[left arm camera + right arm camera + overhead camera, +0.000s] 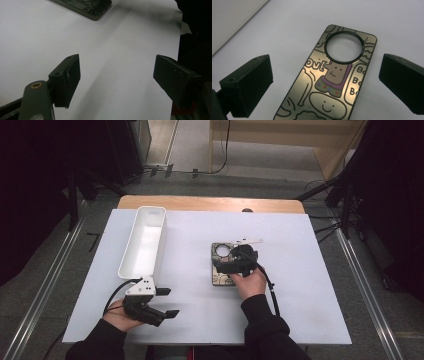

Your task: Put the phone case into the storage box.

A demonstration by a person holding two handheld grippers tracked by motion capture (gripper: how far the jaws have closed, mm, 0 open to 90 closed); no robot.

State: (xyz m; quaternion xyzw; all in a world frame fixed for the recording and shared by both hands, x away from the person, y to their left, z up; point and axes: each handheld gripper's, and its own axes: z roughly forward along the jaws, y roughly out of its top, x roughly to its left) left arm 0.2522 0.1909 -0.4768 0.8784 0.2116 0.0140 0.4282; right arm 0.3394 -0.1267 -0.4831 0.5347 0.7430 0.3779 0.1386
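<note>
Right gripper view: the right tool [325,82] hovers over a phone case [332,82], jaws spread wide on either side of it, gripping nothing. In the high view the case [218,279] lies right of centre on the white surface [300,270], the right tool [235,262] above it. The left tool [167,302], at seven o'clock from the case, is also wide open and empty. A white tray [145,240] lies at ten o'clock. Grey floor and dark stands surround the surface.
</note>
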